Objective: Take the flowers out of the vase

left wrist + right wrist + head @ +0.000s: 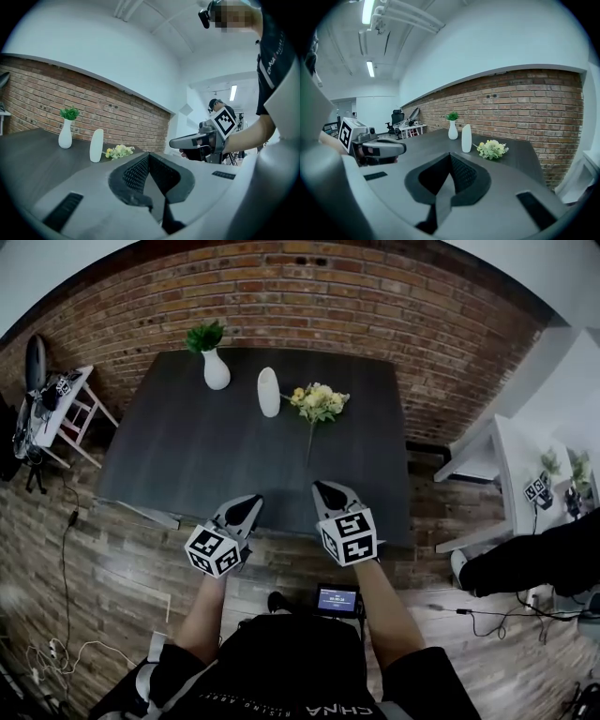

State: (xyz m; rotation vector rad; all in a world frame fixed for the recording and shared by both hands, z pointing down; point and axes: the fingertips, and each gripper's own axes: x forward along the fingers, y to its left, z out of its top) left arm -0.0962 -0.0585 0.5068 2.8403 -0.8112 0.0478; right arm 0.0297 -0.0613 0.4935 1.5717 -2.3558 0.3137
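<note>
A bunch of yellow and white flowers (319, 402) lies flat on the dark table (187, 465), its stem pointing toward me. Just left of it stands a tall plain white vase (269, 392) with nothing in it. The flowers (119, 151) and this vase (96, 146) show far off in the left gripper view, as do the flowers (491, 149) and vase (466, 138) in the right gripper view. My left gripper (246, 508) and right gripper (330, 492) hover at the table's near edge, both shut and holding nothing, well short of the flowers.
A second white vase (216, 369) with a green plant stands at the back left of the table. A brick wall (309, 296) runs behind. White side tables with gear stand at far left (56, 409) and far right (534, 474).
</note>
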